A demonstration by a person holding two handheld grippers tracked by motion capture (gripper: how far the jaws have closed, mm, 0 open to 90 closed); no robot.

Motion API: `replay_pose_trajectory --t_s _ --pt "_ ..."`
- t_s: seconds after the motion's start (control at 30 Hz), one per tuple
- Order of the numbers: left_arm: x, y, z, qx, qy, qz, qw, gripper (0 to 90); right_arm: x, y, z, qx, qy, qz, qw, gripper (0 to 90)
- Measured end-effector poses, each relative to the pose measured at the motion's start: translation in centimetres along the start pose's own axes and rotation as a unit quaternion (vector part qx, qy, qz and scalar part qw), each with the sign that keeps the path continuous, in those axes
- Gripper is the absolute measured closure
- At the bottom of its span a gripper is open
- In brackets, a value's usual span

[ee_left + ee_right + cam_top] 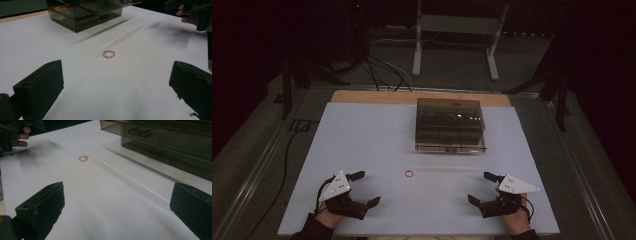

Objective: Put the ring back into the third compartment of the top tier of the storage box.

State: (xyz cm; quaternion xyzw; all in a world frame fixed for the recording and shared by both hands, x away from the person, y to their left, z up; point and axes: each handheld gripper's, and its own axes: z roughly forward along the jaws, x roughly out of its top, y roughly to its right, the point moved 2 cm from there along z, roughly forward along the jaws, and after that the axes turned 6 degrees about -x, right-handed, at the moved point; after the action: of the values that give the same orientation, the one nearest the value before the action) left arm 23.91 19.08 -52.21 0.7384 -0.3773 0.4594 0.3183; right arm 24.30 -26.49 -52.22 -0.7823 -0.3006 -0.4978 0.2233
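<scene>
On the white table (362,150), a small beaded ring (409,174) lies before the smoky drawer box (450,125). Both grippers, left (364,188) and right (480,187), stand wide and empty. Whichever picks it should descend straight, straddling the ring, and close gently.

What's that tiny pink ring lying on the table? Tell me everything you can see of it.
The ring looks like a small loop of pinkish beads with a few golden ones between, perhaps a beaded ring or tiny bracelet. It lies flat on the white table, closed and unbroken, out in the open before the smoky see-through drawer box. Nothing touches it but the table. It sits between the two grippers, nearer the left gripper than the right gripper.
</scene>
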Motion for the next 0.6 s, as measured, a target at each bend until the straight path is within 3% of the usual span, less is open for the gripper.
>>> replay_pose_trajectory --t_s 0.6 --pt "0.02 0.30 0.13 -0.005 -0.003 0.007 1.0000 0.6 0.01 -0.57 0.33 0.008 -0.023 -0.007 0.9997 0.0"
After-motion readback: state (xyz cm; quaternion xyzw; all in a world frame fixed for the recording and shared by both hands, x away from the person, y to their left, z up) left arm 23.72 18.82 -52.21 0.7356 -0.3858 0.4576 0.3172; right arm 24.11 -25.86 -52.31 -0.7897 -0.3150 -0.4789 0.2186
